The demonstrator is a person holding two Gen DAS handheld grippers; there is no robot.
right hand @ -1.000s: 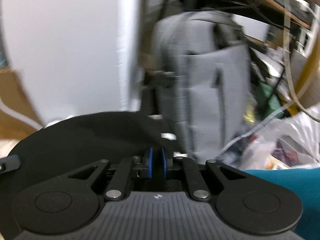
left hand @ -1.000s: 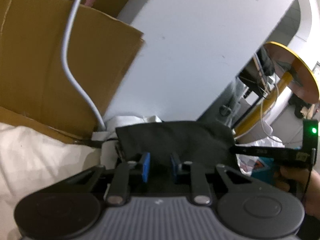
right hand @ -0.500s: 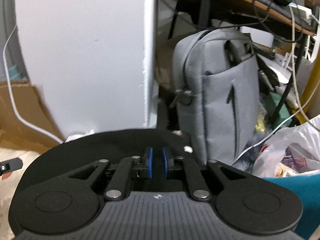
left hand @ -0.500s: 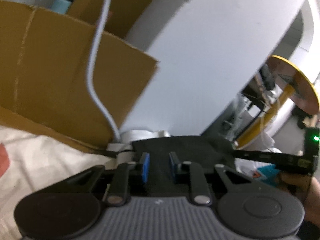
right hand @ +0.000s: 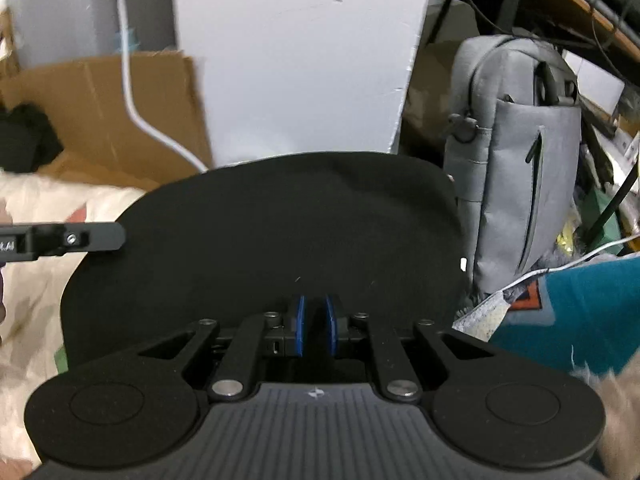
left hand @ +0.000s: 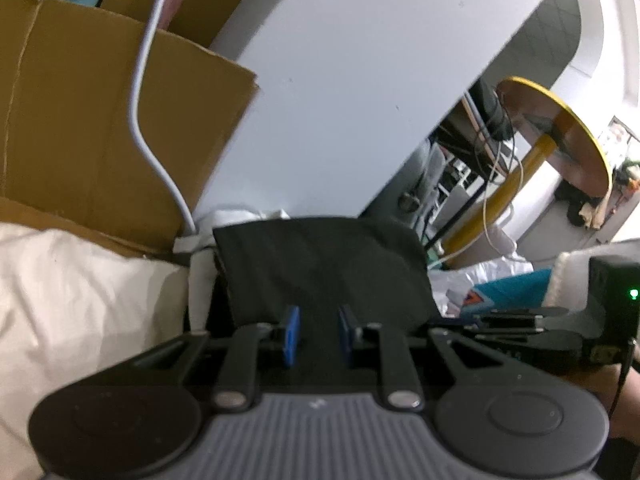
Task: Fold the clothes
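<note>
A black garment (left hand: 320,264) hangs spread in front of my left gripper (left hand: 318,334), whose blue pads are closed on its near edge with the cloth bunched between them. In the right wrist view the same black garment (right hand: 280,224) fills the middle as a broad dark sheet. My right gripper (right hand: 316,330) is shut on its lower edge, the pads almost together. Each gripper shows in the other's view: the right gripper's fingers (left hand: 520,320) at lower right, a left finger (right hand: 64,240) at the left edge.
Cream bedding (left hand: 80,288) lies below left. Behind it stand a cardboard box (left hand: 80,120), a white cable (left hand: 140,100) and a white panel (left hand: 360,80). A grey bag (right hand: 520,160), a teal cloth (right hand: 580,308) and a yellow-rimmed round table (left hand: 560,140) crowd the right.
Both grippers have shifted sideways with the garment. The right wrist view swung left, bringing the cardboard box and bedding in. The right gripper now sits closer and lower in the left wrist view.
</note>
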